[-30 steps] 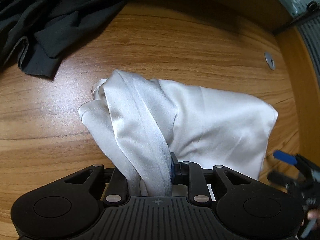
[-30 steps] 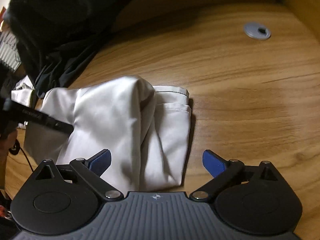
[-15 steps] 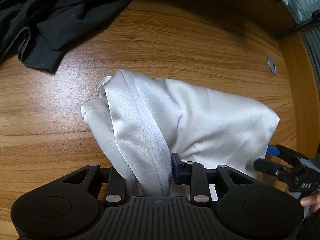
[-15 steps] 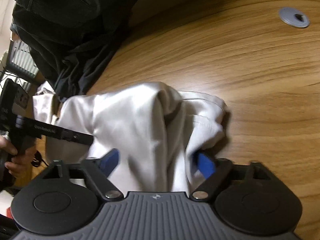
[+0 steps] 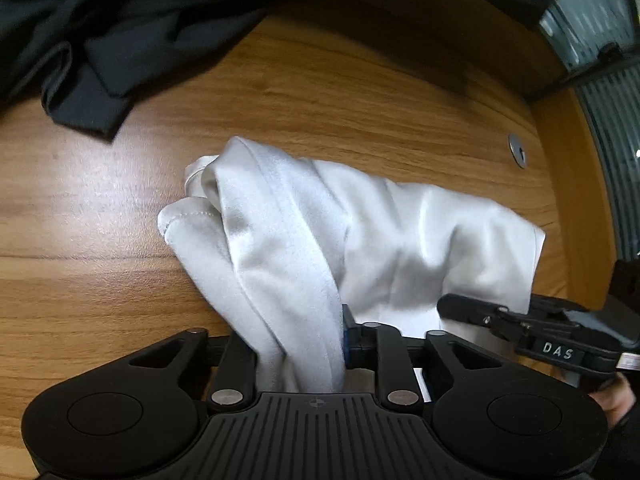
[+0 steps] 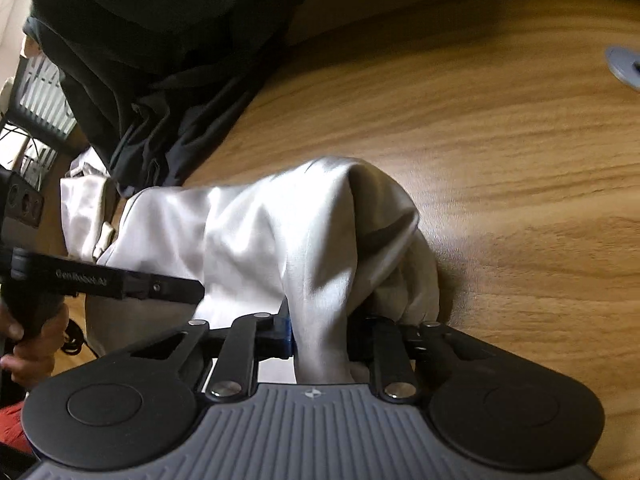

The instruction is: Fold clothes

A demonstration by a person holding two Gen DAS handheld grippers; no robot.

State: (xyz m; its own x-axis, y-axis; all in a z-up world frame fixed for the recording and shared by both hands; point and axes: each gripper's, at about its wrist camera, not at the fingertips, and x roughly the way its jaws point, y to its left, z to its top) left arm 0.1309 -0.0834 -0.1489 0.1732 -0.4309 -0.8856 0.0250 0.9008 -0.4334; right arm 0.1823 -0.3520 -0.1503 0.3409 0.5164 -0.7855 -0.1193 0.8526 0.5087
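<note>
While both jaws are closing, each gripper pinches the white garment.

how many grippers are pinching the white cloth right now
2: the left gripper pinches a bunched fold at one end of the white cloth, the right gripper closes on the other.

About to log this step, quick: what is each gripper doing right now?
Left gripper: jaws closing on a bunch of the white garment.
Right gripper: jaws closing on another bunch of the same garment.
</note>
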